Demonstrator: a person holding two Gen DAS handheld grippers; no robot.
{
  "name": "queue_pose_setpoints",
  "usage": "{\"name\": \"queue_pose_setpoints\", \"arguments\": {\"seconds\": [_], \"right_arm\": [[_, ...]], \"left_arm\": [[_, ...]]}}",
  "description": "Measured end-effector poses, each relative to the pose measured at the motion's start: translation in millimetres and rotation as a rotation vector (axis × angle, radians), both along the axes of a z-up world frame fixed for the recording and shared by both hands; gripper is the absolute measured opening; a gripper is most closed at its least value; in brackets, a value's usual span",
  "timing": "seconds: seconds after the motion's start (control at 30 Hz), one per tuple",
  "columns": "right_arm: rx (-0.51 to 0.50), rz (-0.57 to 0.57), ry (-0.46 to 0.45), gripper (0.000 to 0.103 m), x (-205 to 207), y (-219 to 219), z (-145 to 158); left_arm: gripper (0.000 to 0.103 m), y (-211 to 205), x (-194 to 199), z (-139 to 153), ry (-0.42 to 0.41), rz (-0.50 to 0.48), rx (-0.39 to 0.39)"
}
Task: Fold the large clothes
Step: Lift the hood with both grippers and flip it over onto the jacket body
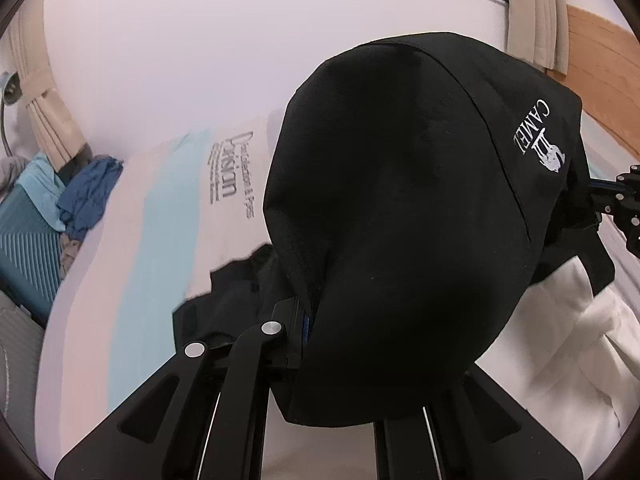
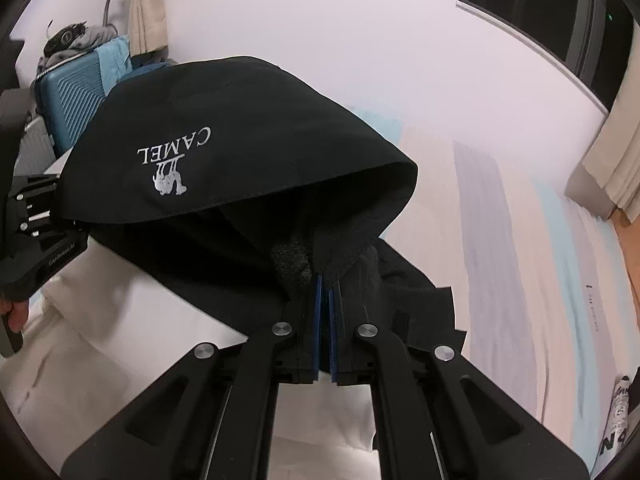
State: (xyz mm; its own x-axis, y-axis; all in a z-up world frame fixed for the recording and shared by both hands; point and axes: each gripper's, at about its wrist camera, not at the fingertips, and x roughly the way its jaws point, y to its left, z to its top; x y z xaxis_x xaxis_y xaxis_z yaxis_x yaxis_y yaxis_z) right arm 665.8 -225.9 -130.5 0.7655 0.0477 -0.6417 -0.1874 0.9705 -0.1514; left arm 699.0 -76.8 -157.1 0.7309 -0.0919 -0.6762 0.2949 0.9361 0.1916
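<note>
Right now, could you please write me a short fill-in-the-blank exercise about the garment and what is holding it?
1. The garment is ___ in colour.
2. The word printed on its hood is ___.
3. The right gripper is ___ on the garment.
4. The suitcase by the wall is ___.

Missing words: black; CAMEL; shut; blue

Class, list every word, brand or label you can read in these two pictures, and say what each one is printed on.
"CAMEL", with a white camel logo: on the black fabric hooded jacket.
"GenRobot AI": on the black body of the left tool, seen from the right wrist view.
"Prision", large grey print: on the pastel-striped bed sheet; the smaller lines beside it are too blurred to read.
Small print on the sheet's far edge and lettering on the white item: unreadable.
</note>
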Motion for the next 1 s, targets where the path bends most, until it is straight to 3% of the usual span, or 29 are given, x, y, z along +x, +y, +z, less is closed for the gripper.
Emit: {"name": "queue_pose_setpoints", "arguments": {"seconds": [0.3,0.73,0.97,1.0], "right_arm": [[0.013,-0.023,0.052,0.002,-42,-24,-35],[0.020,-0.041,0.089,0.002,-67,-25,-59],[0.022,-0.050,0.098,0.006,-77,-27,-68],[0.019,-0.047,0.095,0.011,-80,-27,-69]], "left_arm": [[0.007,3,-25,-23,0.014,-0.032,0.029],[0.012,1,-56,-39,0.059,-0.013,0.029],[0.015,1,-70,-45,0.073,0.004,0.028],[0.015,2,-71,-44,0.076,0.008,0.020]]}}
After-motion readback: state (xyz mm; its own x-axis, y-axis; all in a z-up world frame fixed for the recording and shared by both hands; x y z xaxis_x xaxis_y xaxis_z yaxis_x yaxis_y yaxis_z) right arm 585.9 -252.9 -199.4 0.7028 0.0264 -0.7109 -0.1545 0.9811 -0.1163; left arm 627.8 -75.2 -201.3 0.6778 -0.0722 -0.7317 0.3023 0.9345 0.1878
